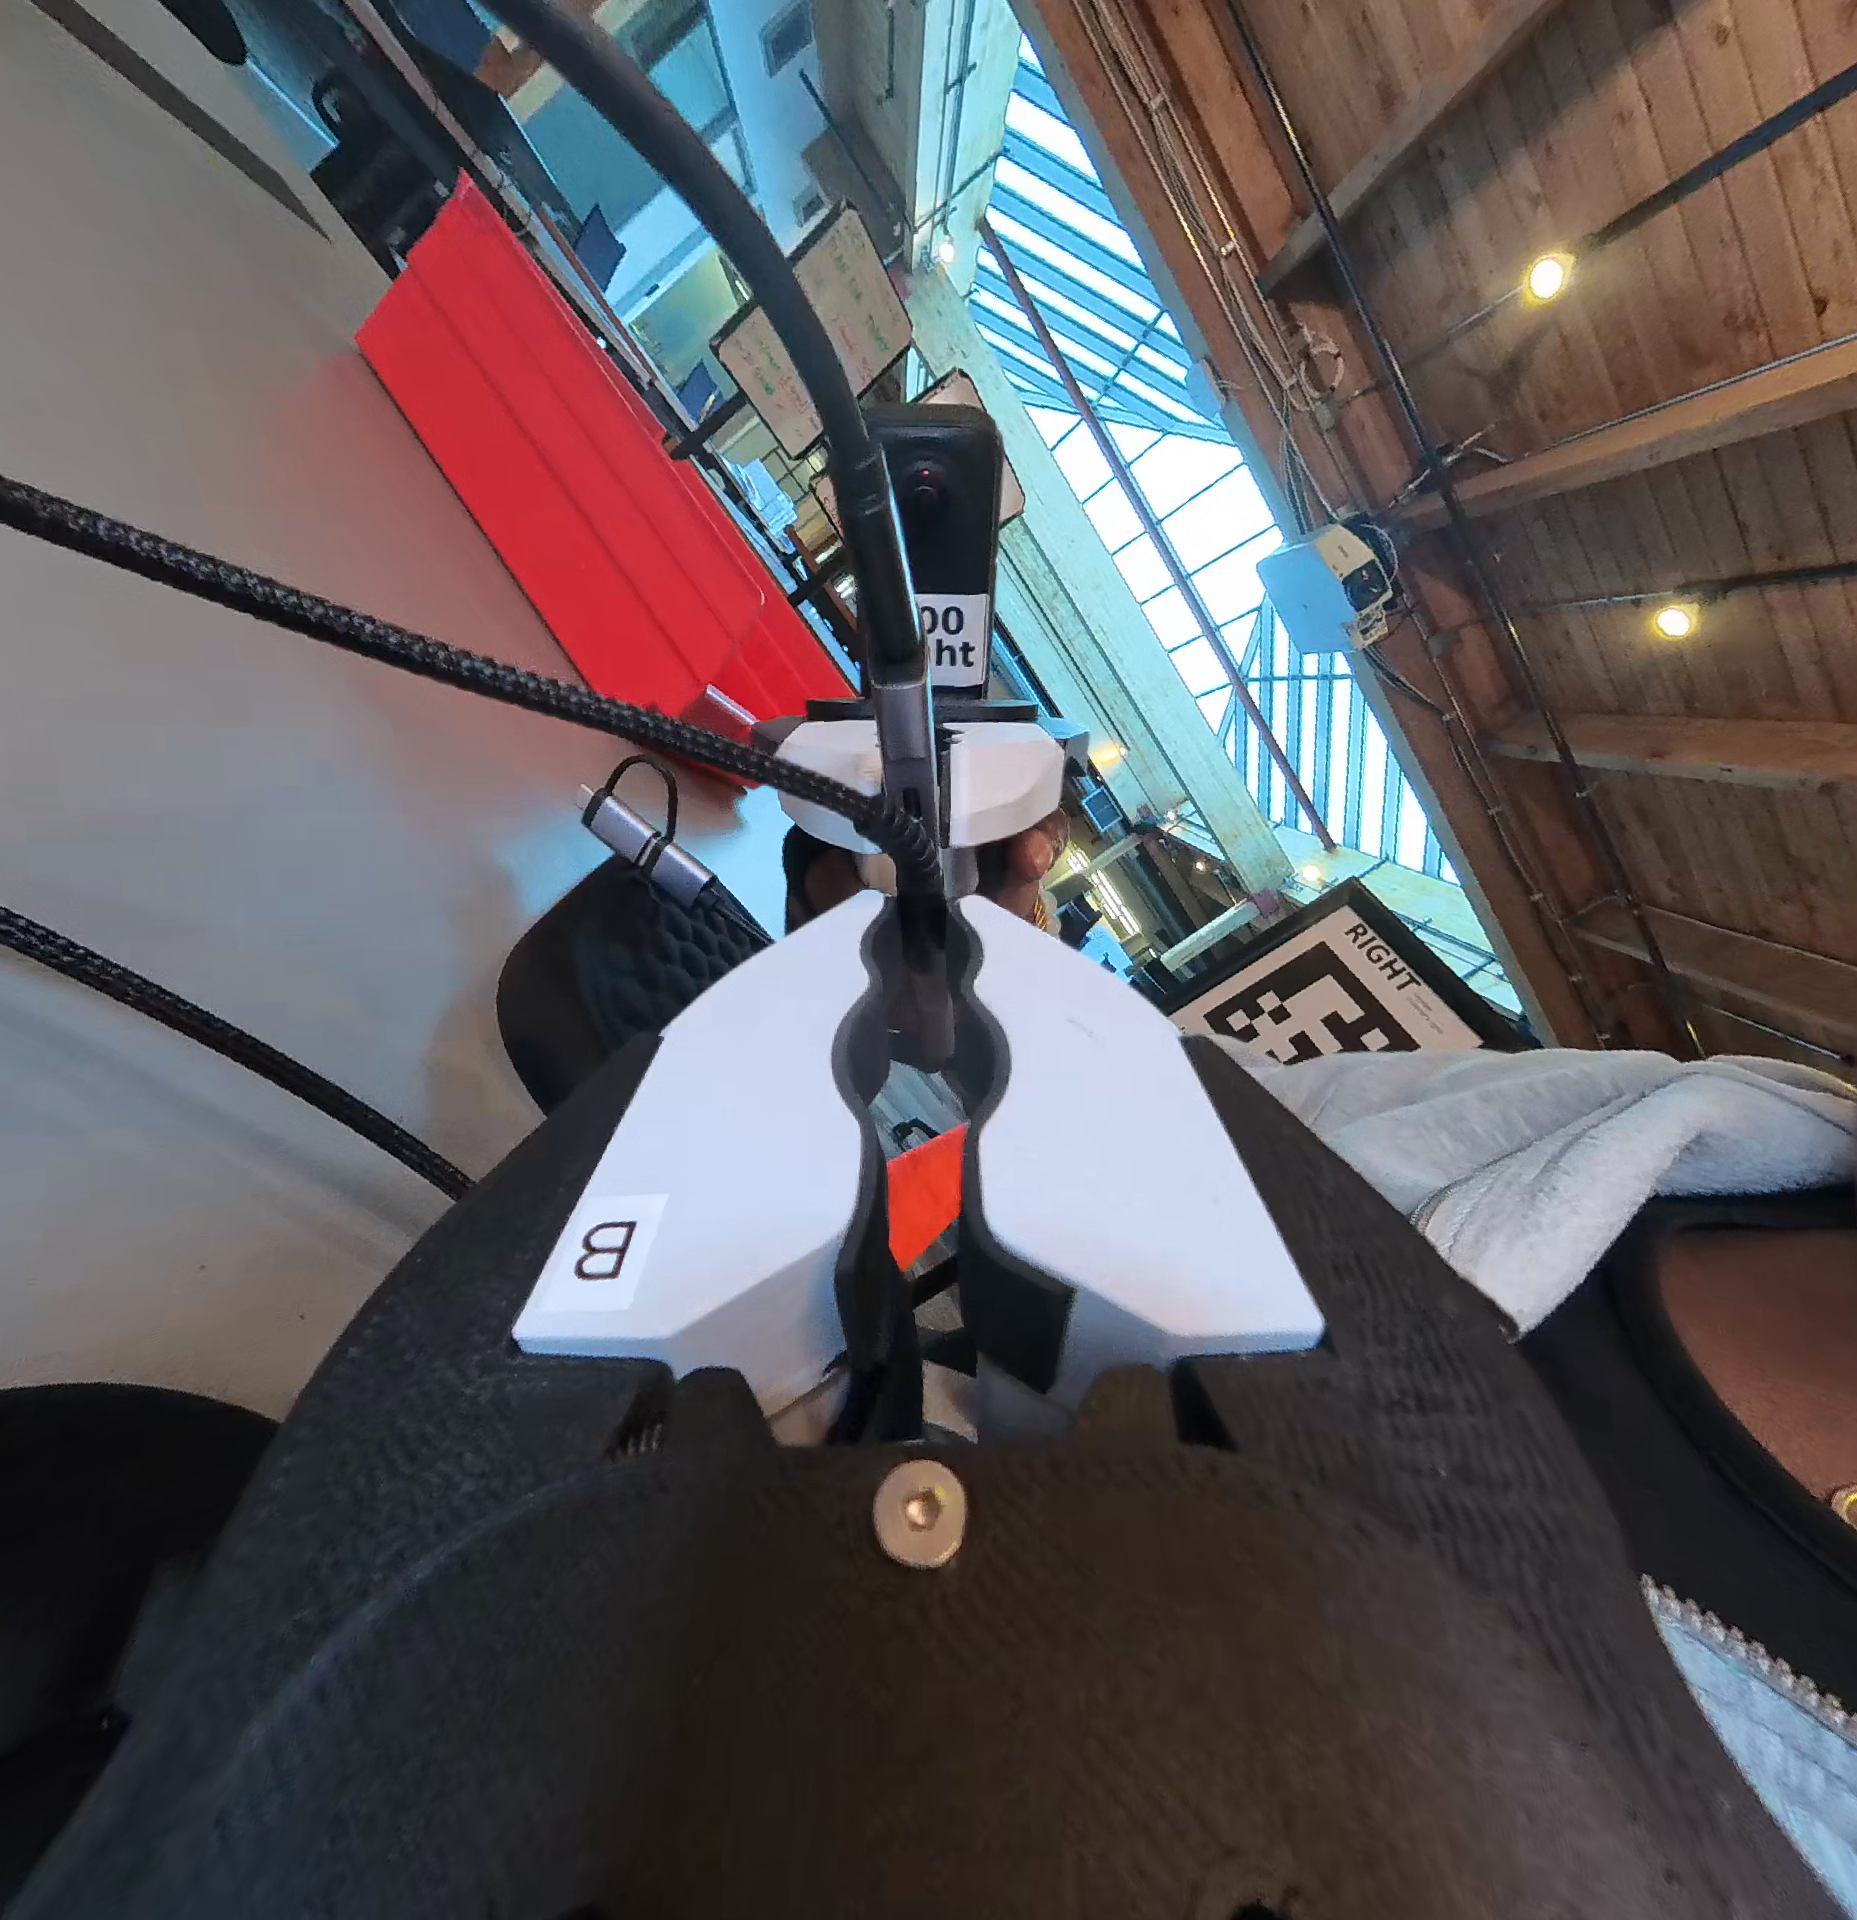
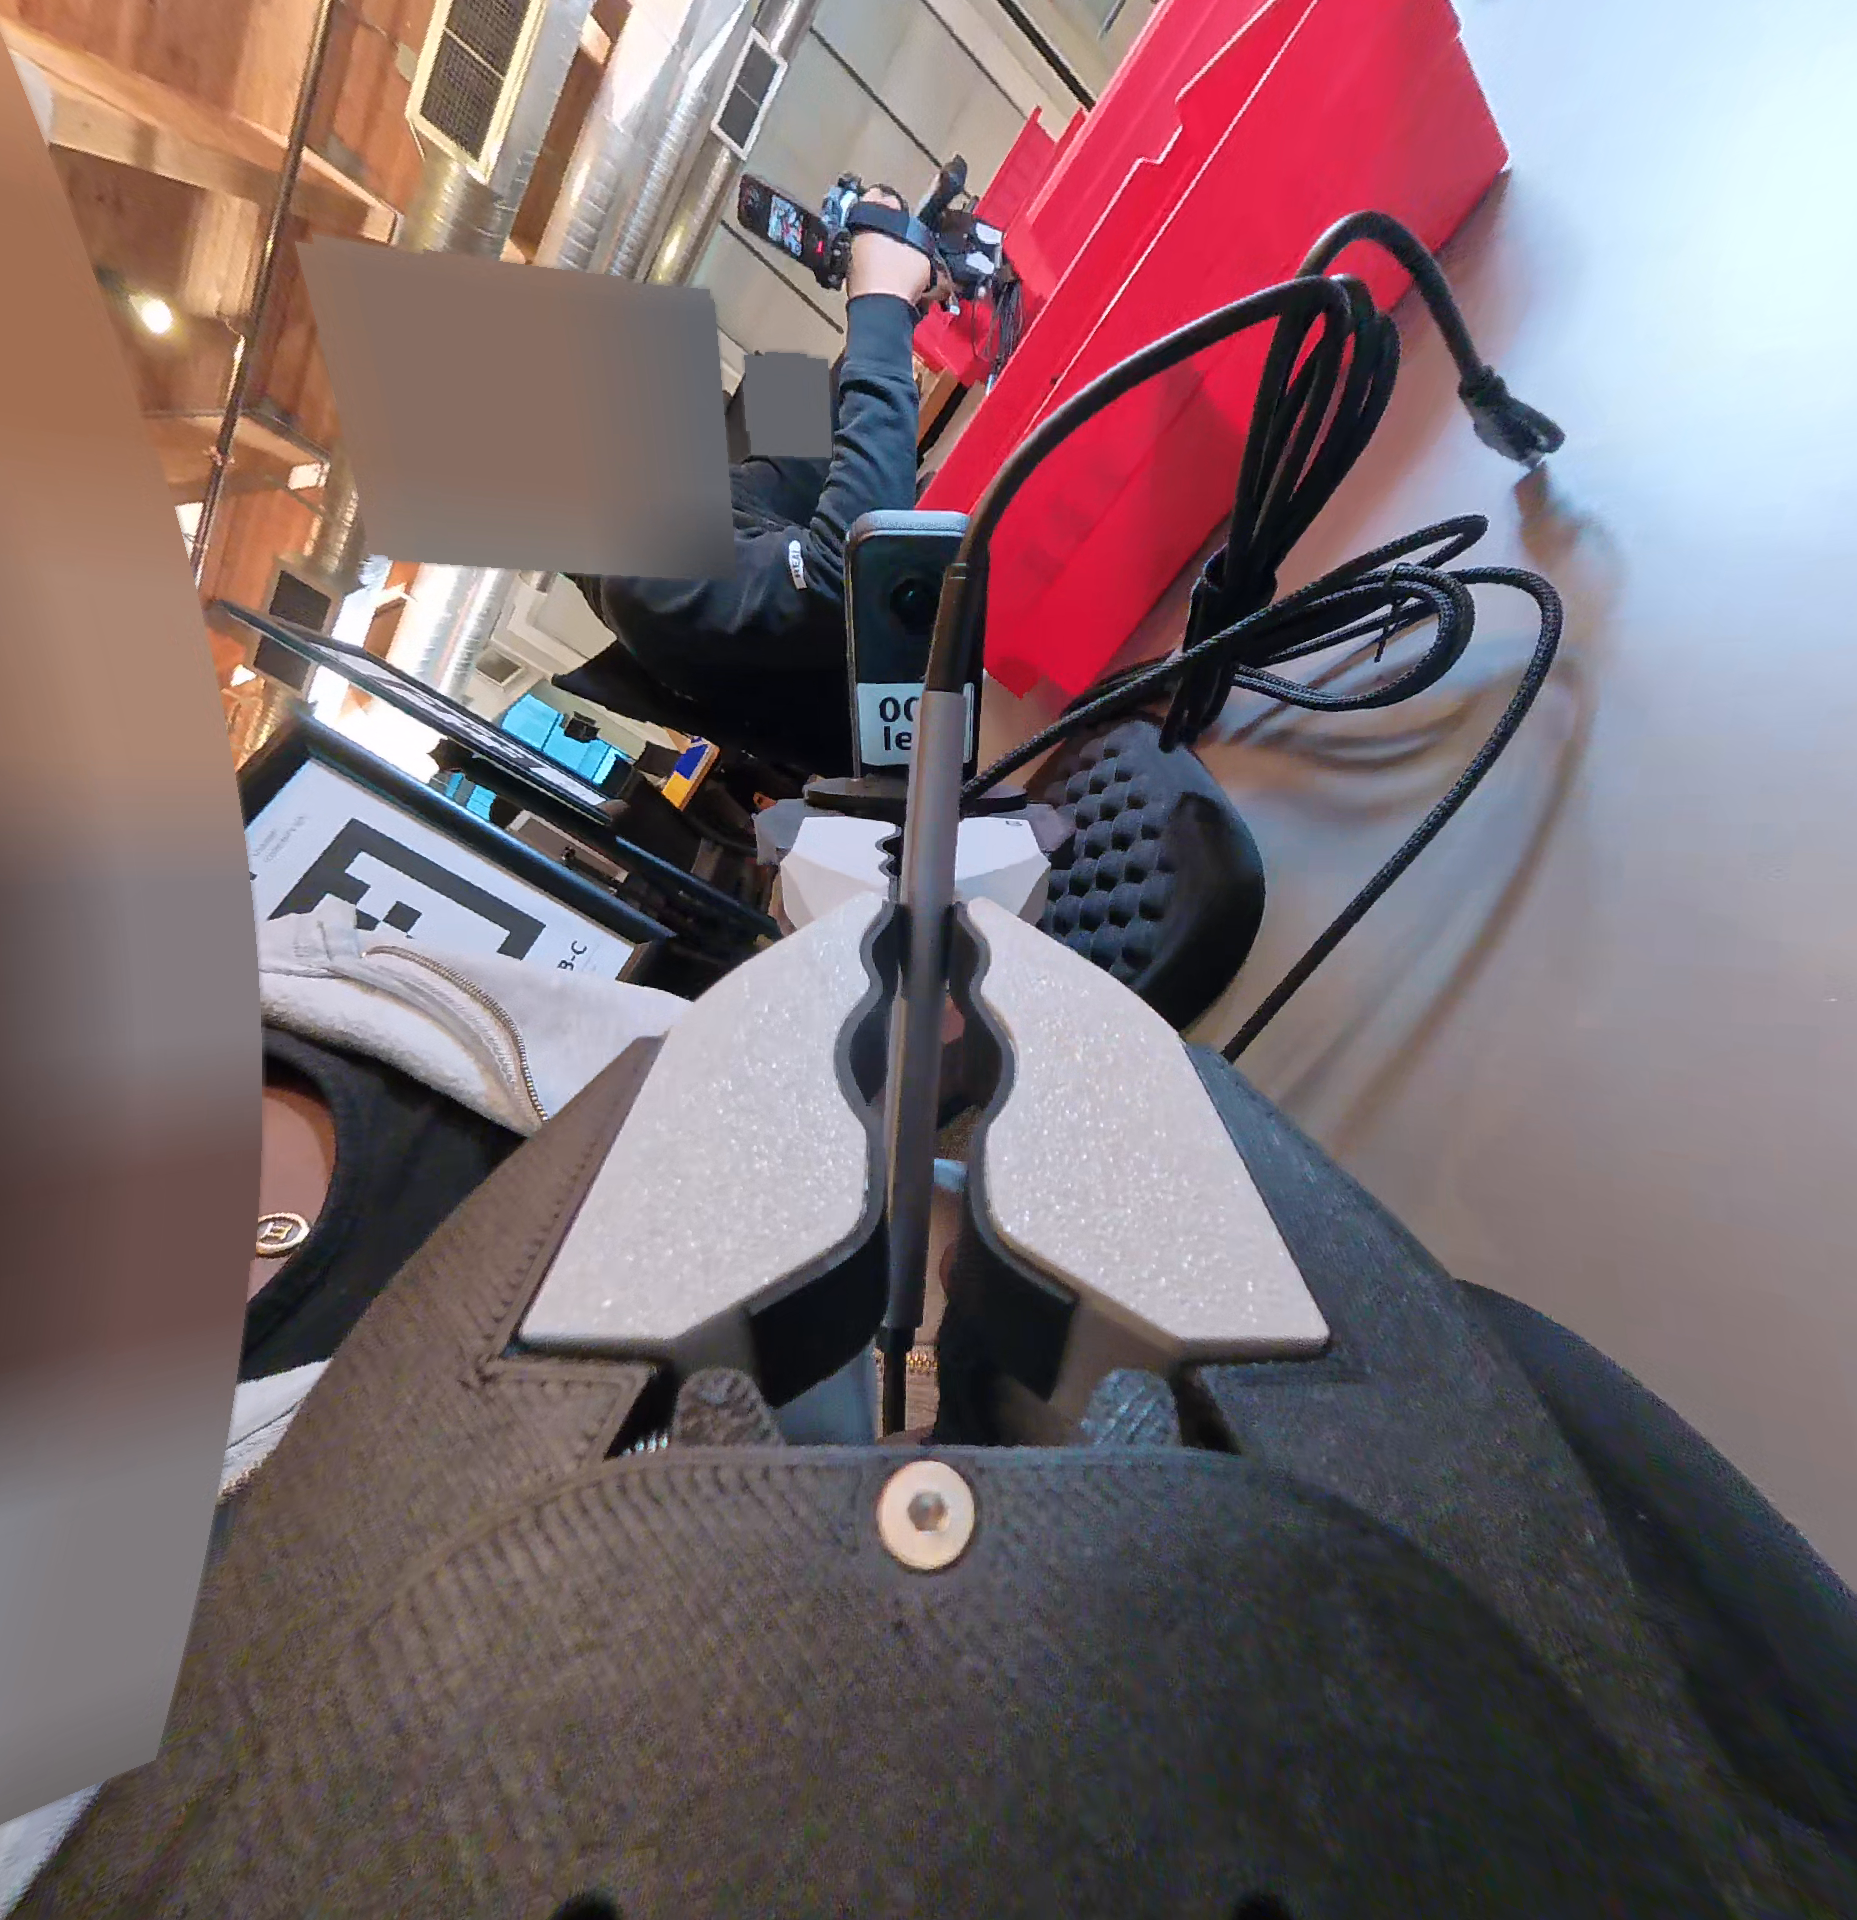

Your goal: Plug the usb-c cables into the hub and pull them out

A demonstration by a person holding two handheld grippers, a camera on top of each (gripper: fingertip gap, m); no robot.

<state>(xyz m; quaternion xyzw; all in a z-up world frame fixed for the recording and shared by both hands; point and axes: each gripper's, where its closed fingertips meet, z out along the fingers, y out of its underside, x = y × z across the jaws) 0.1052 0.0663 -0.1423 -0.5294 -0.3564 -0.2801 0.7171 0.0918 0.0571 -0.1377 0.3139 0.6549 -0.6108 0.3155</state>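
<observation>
I am holding both grippers up off the bench, facing each other.

My left gripper [image 1: 919, 925] is pinching a braided black cable [image 1: 384, 634] just behind its plug [image 1: 929, 1013], fingers [image 1: 758, 1122] nearly together around it. The cable is running off to the left across the pale bench [image 1: 176, 520]. Its plug end is meeting the edge of the grey hub [image 1: 903, 748], a slim metal bar; whether it is fully seated I cannot tell from here.

My right gripper [image 2: 924, 920] is clamping that hub [image 2: 919, 987] edge-on along the fingers [image 2: 1132, 1132], which are closed tight on its flat sides. The hub's own smooth black lead [image 2: 1090, 405] is arching up from its far end.

Only the left wrist view is showing the braided cable entering the hub, plus a second braided cable [image 1: 207, 1029] lower on the bench and a small grey adapter [image 1: 649, 842] on a black dimpled pouch [image 1: 633, 966]. Only the right wrist view is showing the coiled cable bundle [image 2: 1308, 520] lying near the bench's far edge by the red boxes [image 2: 1215, 208], a loose black plug [image 2: 1506, 416] beyond it, and a person [image 2: 799, 582] filming with a camera [image 2: 862, 223]. A framed marker board [image 2: 436, 883] is standing at the left.
</observation>
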